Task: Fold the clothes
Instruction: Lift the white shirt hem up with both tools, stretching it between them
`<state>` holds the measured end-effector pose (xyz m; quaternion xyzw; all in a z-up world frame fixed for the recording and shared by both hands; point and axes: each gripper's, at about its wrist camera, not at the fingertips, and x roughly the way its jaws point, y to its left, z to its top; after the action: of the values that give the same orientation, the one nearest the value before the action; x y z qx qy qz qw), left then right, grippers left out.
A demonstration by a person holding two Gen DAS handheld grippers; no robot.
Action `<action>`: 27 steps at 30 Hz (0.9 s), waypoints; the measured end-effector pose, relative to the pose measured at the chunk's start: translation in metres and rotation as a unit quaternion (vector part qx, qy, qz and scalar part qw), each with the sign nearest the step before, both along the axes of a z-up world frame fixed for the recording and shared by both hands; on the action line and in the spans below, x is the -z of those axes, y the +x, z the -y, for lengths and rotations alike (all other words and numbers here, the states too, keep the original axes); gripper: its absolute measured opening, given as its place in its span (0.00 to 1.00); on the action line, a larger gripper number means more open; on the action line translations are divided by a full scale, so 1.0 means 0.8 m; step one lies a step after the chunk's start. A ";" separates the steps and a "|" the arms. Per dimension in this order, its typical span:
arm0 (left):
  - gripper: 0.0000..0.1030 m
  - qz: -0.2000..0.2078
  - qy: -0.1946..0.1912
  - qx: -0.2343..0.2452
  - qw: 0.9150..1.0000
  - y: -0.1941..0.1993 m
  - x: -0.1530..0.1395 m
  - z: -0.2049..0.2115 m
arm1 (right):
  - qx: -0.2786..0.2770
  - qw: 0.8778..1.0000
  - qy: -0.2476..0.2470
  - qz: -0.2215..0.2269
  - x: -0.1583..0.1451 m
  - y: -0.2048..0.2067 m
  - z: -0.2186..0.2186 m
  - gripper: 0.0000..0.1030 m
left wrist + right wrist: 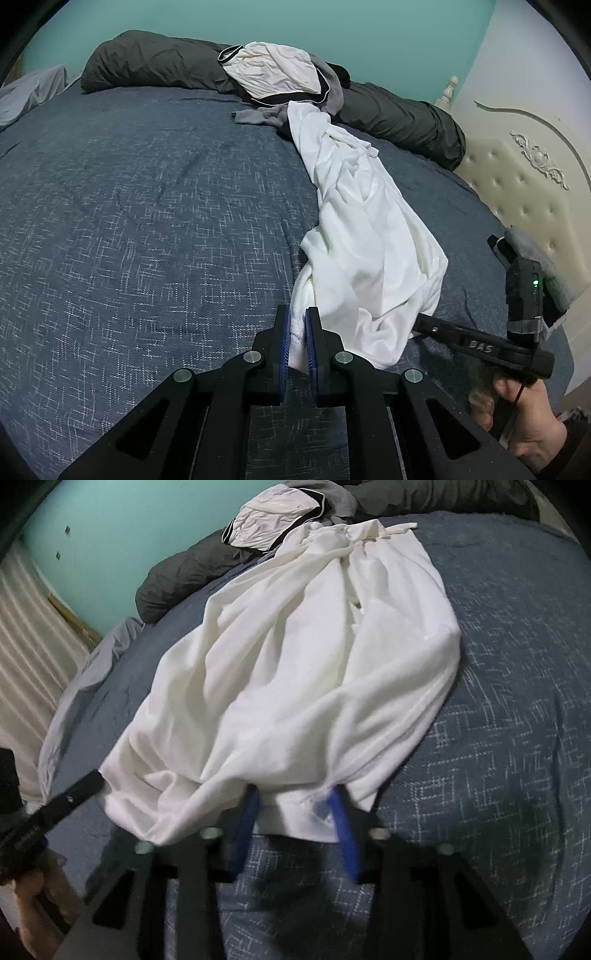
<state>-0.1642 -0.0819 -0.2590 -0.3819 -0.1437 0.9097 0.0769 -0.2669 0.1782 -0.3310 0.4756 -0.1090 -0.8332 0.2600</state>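
A crumpled white garment (pixel 362 236) stretches in a long strip across the blue bedspread (pixel 147 221). My left gripper (pixel 297 315) is shut on a corner of its near hem, the cloth bunched between the blue pads. In the right wrist view the same garment (pixel 295 664) spreads out wide. My right gripper (pixel 293 801) is at the near hem with its jaws apart. The hem lies flat in the gap between the blurred blue pads (pixel 341 823) and is not pinched. One finger of the left gripper (pixel 74 794) reaches the garment's left corner.
A pile of clothes lies at the far side: a white piece with black trim (pixel 273 70) and a grey one (pixel 266 116) on a dark rolled duvet (pixel 155 62). A cream tufted headboard (pixel 517 177) stands to the right. A person's hand (pixel 532 435) holds the right gripper.
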 end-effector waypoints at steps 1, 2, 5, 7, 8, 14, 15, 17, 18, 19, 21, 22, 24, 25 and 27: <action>0.09 -0.001 -0.001 0.001 1.000 0.000 -0.001 -0.001 | 0.000 1.000 -0.002 0.001 0.002 0.000 0.002 0.17; 0.09 -0.001 0.000 0.001 1.000 0.000 -0.001 -0.001 | 0.000 1.000 -0.005 0.002 0.003 0.000 0.003 0.11; 0.09 -0.005 0.002 0.001 1.000 -0.001 -0.005 -0.002 | -0.001 1.000 -0.025 0.000 -0.001 0.003 -0.007 0.08; 0.09 -0.011 0.003 0.001 1.000 -0.002 -0.011 -0.003 | -0.005 0.999 -0.040 -0.018 -0.014 0.010 -0.011 0.07; 0.09 -0.016 0.003 0.001 1.000 -0.001 -0.015 -0.003 | -0.007 0.998 -0.047 -0.027 -0.022 0.014 -0.014 0.07; 0.09 -0.040 0.040 0.002 0.998 0.018 -0.044 -0.008 | 0.014 0.992 -0.113 -0.052 -0.079 0.043 -0.053 0.07; 0.09 -0.046 0.047 0.004 0.998 0.025 -0.053 -0.011 | 0.020 0.990 -0.125 -0.053 -0.090 0.048 -0.059 0.07; 0.08 -0.058 0.054 0.006 0.997 0.035 -0.071 -0.017 | 0.021 0.989 -0.135 -0.063 -0.111 0.061 -0.069 0.07; 0.08 -0.063 0.054 0.006 0.997 0.040 -0.080 -0.019 | 0.017 0.987 -0.138 -0.074 -0.131 0.068 -0.072 0.07; 0.08 -0.071 0.051 0.004 0.996 0.047 -0.095 -0.021 | 0.014 0.987 -0.139 -0.083 -0.147 0.072 -0.073 0.07; 0.08 -0.084 0.047 0.000 0.995 0.058 -0.122 -0.023 | 0.011 0.984 -0.143 -0.104 -0.185 0.080 -0.074 0.07; 0.08 -0.090 0.048 -0.002 0.995 0.063 -0.136 -0.023 | 0.010 0.983 -0.148 -0.111 -0.203 0.083 -0.076 0.07; 0.08 -0.107 0.043 -0.003 0.993 0.074 -0.172 -0.022 | 0.005 0.978 -0.164 -0.126 -0.245 0.090 -0.086 0.07; 0.08 -0.116 0.042 -0.003 0.992 0.079 -0.192 -0.021 | 0.004 0.976 -0.170 -0.133 -0.262 0.096 -0.089 0.07; 0.08 -0.132 0.044 -0.003 0.990 0.090 -0.231 -0.017 | 0.000 0.972 -0.182 -0.147 -0.303 0.108 -0.093 0.07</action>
<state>-0.0920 -0.0682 -0.0741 -0.2544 -0.1730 0.9452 0.1094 -0.1808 0.2528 -0.0887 0.2922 -0.2194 -0.8602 0.3557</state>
